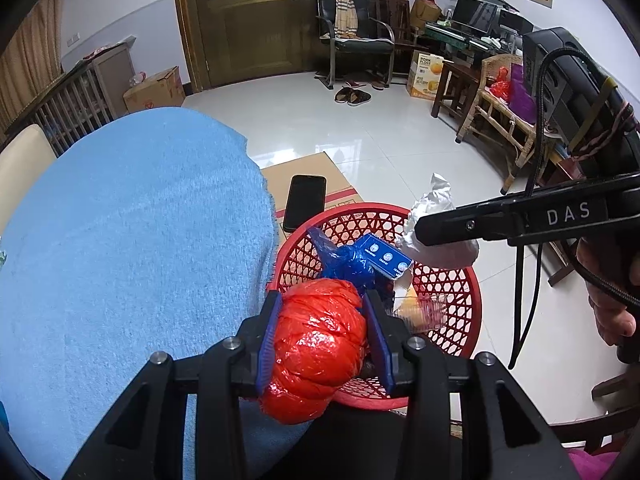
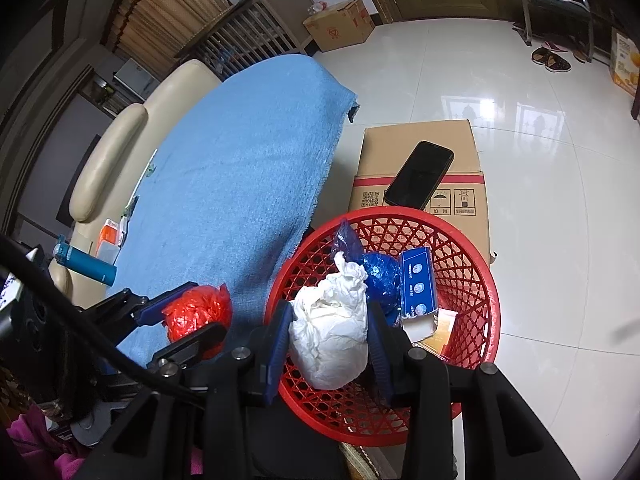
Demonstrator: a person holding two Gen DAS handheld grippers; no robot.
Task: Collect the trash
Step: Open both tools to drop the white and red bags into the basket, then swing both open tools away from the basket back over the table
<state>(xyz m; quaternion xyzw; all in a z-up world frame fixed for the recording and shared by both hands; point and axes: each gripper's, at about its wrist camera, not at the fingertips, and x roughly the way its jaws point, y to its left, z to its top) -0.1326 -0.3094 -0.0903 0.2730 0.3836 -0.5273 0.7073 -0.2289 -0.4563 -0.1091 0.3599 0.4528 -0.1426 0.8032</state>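
My left gripper (image 1: 322, 312) is shut on a crumpled red plastic bag (image 1: 316, 344), held at the near-left rim of the red mesh basket (image 1: 460, 292). It also shows in the right wrist view (image 2: 192, 312). My right gripper (image 2: 330, 320) is shut on a wad of white paper (image 2: 330, 332) over the basket (image 2: 472, 280). The white wad shows in the left wrist view (image 1: 434, 220) too. Inside the basket lie a blue plastic bag (image 2: 380, 276), a blue carton (image 2: 418, 284) and a clear cup (image 1: 430, 312).
A blue towel (image 1: 132, 260) covers the surface to the left of the basket. A cardboard box (image 2: 420, 152) with a black phone (image 2: 420, 174) on top stands behind the basket. A blue bottle (image 2: 86, 262) lies on the cream sofa. White tiled floor lies to the right.
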